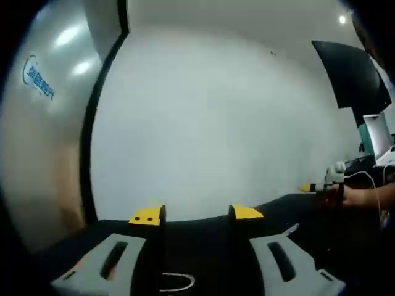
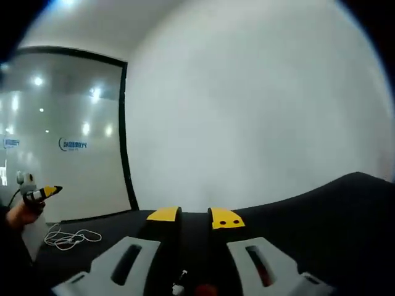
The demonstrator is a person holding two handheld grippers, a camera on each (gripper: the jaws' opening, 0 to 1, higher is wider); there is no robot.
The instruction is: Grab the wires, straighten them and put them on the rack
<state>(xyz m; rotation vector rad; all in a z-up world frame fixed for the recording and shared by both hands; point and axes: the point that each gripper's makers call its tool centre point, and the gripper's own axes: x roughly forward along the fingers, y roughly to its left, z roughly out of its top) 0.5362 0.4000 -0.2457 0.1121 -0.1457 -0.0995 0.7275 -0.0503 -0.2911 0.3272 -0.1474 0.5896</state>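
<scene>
Mostly the rack stays out of reach of the eye, and much of the scene is soft and blurred. One loose bundle of white wires (image 2: 69, 237) lies on the black table (image 2: 321, 216) in the right gripper view, low on the left by the glass wall (image 2: 62, 142); its ends cannot be traced. In that view the right gripper (image 2: 194, 217) stands over the table with its two yellow-tipped jaws close together, a narrow gap between them and nothing gripped. The left gripper (image 2: 44, 193) enters at the far left edge, partly cut off, with a hand (image 2: 21, 213) behind it. In the left gripper view the left gripper (image 1: 196, 214) has its jaws set wide apart and empty, and a short curved piece of white wire (image 1: 179, 282) shows between them at the bottom edge, cut off. The right gripper (image 1: 315, 187) comes in from the right, small and blurred, before a dark panel (image 1: 352, 74) and a screen (image 1: 376, 132).
</scene>
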